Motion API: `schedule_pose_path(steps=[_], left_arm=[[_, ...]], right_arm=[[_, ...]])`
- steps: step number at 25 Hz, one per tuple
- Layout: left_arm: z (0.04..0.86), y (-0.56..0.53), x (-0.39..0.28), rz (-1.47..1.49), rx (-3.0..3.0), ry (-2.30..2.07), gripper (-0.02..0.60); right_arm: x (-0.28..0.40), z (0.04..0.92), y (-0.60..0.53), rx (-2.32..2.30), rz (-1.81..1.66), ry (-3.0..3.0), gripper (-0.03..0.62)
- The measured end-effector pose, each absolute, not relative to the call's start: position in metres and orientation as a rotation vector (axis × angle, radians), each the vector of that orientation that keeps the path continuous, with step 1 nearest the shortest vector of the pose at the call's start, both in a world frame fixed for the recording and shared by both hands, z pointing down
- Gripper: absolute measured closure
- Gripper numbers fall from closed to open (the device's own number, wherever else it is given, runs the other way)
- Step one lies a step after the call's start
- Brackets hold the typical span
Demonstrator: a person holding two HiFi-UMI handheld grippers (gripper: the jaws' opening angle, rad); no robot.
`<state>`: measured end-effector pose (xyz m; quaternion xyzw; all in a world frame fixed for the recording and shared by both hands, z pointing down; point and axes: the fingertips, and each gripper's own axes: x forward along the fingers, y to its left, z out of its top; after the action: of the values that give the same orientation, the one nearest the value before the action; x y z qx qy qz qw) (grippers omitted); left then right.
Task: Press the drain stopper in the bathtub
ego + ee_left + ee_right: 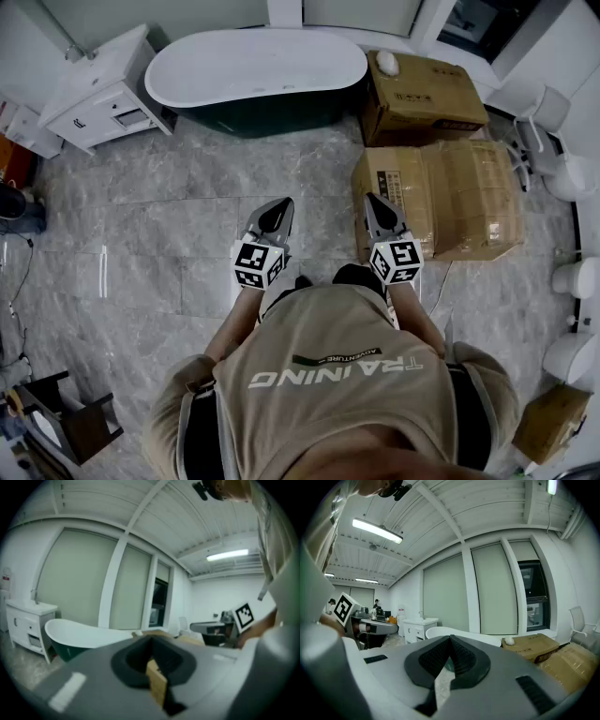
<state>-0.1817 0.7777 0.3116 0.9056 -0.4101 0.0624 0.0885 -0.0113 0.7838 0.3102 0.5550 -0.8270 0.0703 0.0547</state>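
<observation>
The bathtub (pixel 255 67), white inside and dark green outside, stands across the far end of the floor, well ahead of me. Its drain stopper is not visible in any view. I hold both grippers side by side in front of my chest, pointing at the tub. The left gripper (pixel 280 210) has its jaws closed tip to tip with nothing between them. The right gripper (pixel 373 203) is shut and empty too. In the left gripper view the tub (pixel 77 635) lies beyond the shut left gripper (pixel 151 640). In the right gripper view the tub (pixel 461 635) shows just past the shut right gripper (pixel 451 638).
A white vanity cabinet (pixel 101 89) stands left of the tub. Cardboard boxes (pixel 441 192) are stacked on the right, one (pixel 422 94) close against the tub's end. Toilets (pixel 574 281) line the right wall. A dark stool (pixel 66 422) is at lower left. Grey marble floor (pixel 178 225) lies between me and the tub.
</observation>
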Motion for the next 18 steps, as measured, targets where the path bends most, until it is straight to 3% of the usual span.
schedule_pose_path(steps=[10,18], left_arm=[[0.318,0.748,-0.178,0.178,2.703,-1.132,0.580],[0.327,0.696,-0.145,0.209,2.696,-1.111,0.580]], right_arm=[[-0.024,0.311,0.761,1.649,0.187,-2.486,0.585],[0.005,0.332,0.717,1.649,0.238,-2.479,0.585]])
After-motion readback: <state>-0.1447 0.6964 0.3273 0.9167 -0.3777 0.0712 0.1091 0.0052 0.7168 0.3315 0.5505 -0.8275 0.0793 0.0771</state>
